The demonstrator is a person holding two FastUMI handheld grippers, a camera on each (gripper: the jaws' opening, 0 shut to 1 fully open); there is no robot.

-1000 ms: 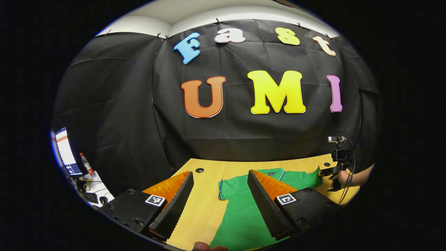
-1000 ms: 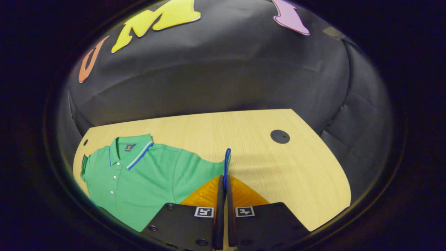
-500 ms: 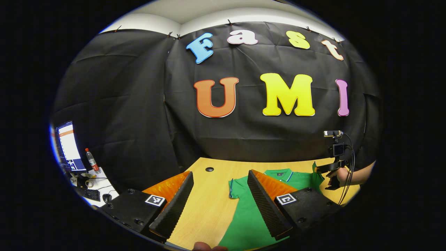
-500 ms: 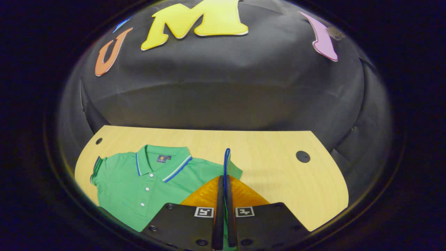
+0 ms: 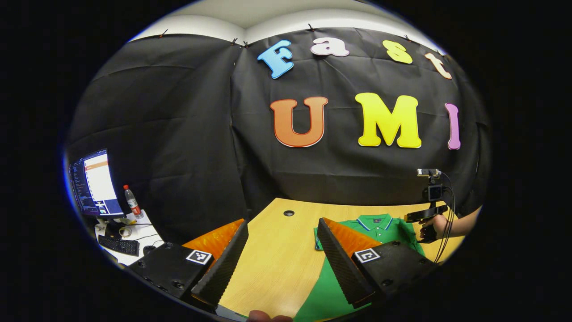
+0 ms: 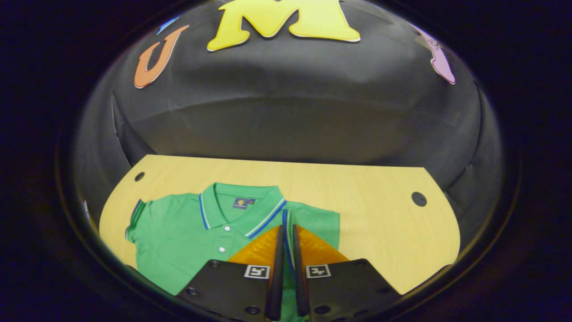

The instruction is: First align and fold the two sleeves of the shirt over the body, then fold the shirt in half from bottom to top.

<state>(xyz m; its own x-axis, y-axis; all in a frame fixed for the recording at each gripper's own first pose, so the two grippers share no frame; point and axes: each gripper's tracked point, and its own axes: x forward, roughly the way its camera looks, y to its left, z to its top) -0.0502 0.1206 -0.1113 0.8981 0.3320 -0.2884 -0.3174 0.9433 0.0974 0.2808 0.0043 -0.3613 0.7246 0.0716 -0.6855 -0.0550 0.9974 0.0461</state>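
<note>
Shirt (image 6: 178, 237): green polo with blue-and-white trim on collar and sleeve cuffs, lying face up on the table (image 6: 380, 214), collar toward the booth wall, buttons visible down the placket. In the left gripper view the shirt (image 5: 380, 226) lies at the right part of the table (image 5: 277, 259), well apart from the round cable hole (image 5: 288, 213) near the far edge.

Sleeve, wearer's left (image 6: 308, 219): drawn in over the shirt's shoulder, its blue-trimmed cuff edge standing between the fingers of the right gripper, just beside the collar.

Sleeve, other (image 6: 136, 219): lying flat and spread out at the far side of the shirt from the right gripper, cuff near the table edge.

Right gripper (image 6: 286, 232): fingers nearly together, both pressing on the pinched sleeve cuff, positioned over the shirt's shoulder. In the left gripper view it (image 5: 424, 219) shows beyond the shirt's far side, held by a hand (image 5: 440, 226).

Left gripper (image 5: 279, 243): fingers spread wide, nothing between them, held above the bare table beside the shirt; one finger overlaps the shirt's edge in view.

Beside the table, away from the shirt: a monitor (image 5: 94, 183), a bottle (image 5: 131, 201), a keyboard (image 5: 118, 245).
</note>
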